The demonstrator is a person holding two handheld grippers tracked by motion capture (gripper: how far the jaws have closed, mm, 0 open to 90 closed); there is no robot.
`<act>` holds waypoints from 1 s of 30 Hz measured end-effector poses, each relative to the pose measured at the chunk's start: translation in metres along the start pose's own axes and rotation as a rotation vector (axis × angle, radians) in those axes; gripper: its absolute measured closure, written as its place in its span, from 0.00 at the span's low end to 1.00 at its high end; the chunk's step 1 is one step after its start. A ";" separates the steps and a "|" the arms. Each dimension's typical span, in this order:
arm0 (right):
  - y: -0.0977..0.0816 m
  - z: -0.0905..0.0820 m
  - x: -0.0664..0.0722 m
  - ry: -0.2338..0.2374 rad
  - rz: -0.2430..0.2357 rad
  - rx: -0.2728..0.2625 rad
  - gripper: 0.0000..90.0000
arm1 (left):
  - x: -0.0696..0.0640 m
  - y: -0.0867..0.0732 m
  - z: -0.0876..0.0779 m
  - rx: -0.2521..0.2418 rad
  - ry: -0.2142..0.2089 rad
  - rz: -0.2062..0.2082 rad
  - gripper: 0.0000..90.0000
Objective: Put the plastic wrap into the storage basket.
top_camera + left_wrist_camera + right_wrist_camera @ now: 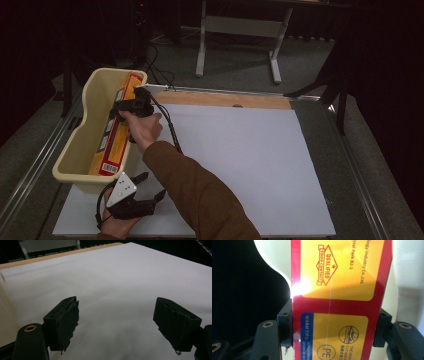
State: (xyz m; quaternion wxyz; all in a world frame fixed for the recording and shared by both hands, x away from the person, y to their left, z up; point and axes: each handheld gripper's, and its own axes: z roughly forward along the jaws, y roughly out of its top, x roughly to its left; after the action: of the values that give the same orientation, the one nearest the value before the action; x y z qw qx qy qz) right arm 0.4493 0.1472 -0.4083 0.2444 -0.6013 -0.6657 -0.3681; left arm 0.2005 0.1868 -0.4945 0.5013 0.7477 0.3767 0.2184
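A long red and yellow box [112,140] lies lengthwise in a cream plastic bin [70,150] at the table's left edge. My right gripper [127,106] reaches across over the bin and is shut on the box. In the right gripper view its jaws press both long sides of the box [337,270], with the right gripper [335,325] closed around the red edge. My left gripper [152,185] rests near the front left corner, just in front of the bin. It is open, and the left gripper [120,322] has only white table between its jaws.
The white tabletop [240,160] stretches to the right of the bin, with a wooden strip [225,99] along its far edge. Metal rails [30,165] run beside the table. A white stand [240,25] is on the floor beyond.
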 end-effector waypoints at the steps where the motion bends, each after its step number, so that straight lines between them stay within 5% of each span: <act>1: 0.000 0.000 0.000 -0.004 0.001 0.001 0.42 | 0.000 0.000 0.000 0.000 0.000 0.000 0.22; 7: 0.001 0.001 0.002 -0.022 -0.018 0.019 0.40 | 0.000 0.000 0.000 0.001 0.001 -0.003 0.22; 13: 0.000 -0.001 0.012 -0.087 -0.094 0.049 0.34 | 0.000 0.000 0.000 0.002 0.002 -0.003 0.22; 30: -0.001 -0.021 0.017 -0.115 -0.195 0.040 0.35 | -0.001 0.000 0.001 0.005 -0.001 0.000 0.22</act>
State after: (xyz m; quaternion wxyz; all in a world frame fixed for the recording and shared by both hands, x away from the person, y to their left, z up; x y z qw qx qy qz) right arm 0.4428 0.1413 -0.3826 0.1805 -0.5488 -0.7412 -0.3418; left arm 0.2010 0.1856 -0.4950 0.4994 0.7491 0.3772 0.2172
